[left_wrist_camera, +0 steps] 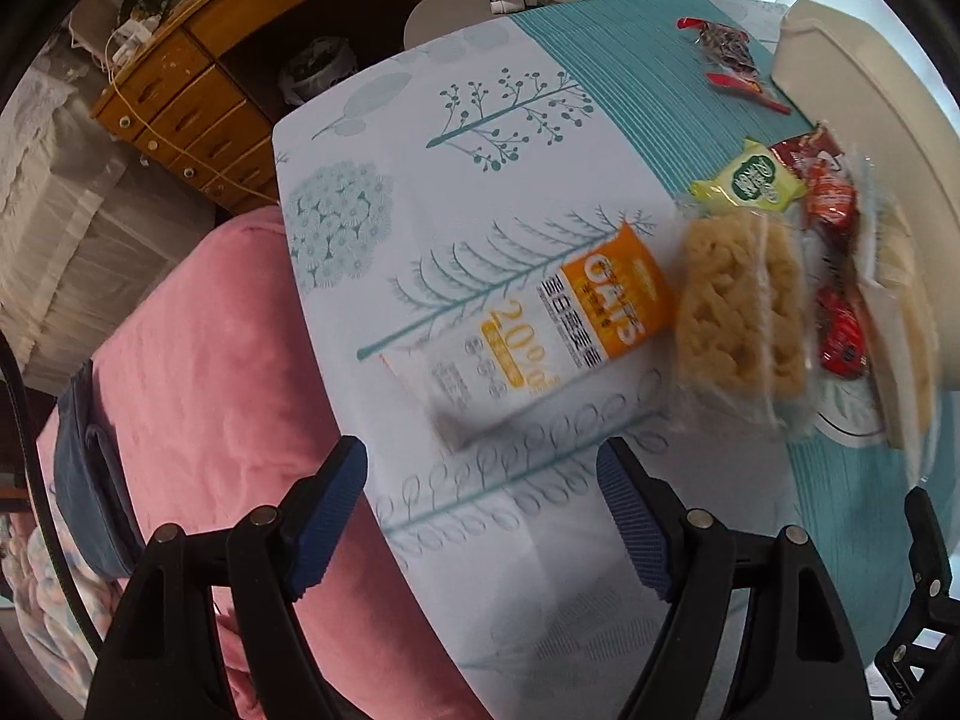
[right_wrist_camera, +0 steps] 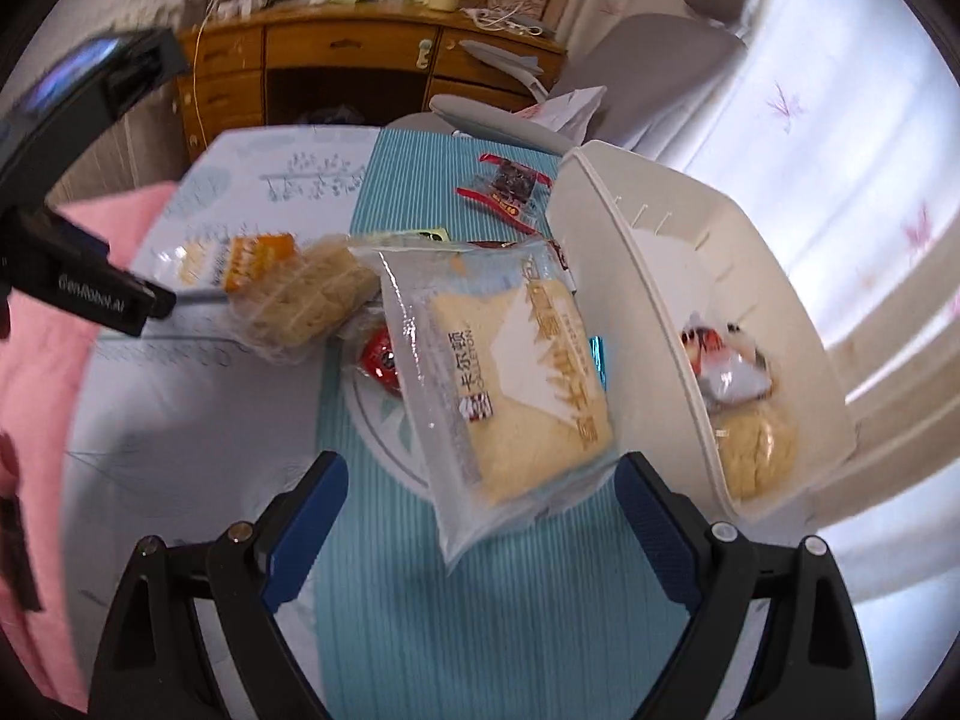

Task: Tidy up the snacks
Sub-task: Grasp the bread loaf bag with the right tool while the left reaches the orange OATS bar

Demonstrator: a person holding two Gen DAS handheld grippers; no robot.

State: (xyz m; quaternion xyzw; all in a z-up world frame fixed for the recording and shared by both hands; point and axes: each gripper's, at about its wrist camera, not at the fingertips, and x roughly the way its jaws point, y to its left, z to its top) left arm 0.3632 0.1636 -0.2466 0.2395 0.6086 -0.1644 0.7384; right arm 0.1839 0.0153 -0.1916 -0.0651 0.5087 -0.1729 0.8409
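My left gripper [left_wrist_camera: 483, 504] is open above the table's near edge, just short of an orange-and-white oats packet [left_wrist_camera: 540, 330]. Beside it lie a clear bag of yellow crisps [left_wrist_camera: 741, 312], a green packet [left_wrist_camera: 750, 177] and red candies [left_wrist_camera: 840, 330]. My right gripper [right_wrist_camera: 480, 522] is open, its fingers either side of a clear-wrapped bread packet [right_wrist_camera: 510, 378] lying on the teal runner. The cream basket [right_wrist_camera: 636, 312] stands to its right and holds a pastry [right_wrist_camera: 756, 444] and a wrapped snack [right_wrist_camera: 726, 360]. The crisps bag also shows in the right wrist view [right_wrist_camera: 300, 300].
A red-ended dark snack packet [right_wrist_camera: 507, 186] lies farther back on the table [left_wrist_camera: 480, 120]. A pink cushion [left_wrist_camera: 210, 390] sits off the table's left edge. A wooden dresser [right_wrist_camera: 336, 66] and a grey chair [right_wrist_camera: 660, 66] stand behind. My left gripper's body [right_wrist_camera: 78, 282] shows at the left.
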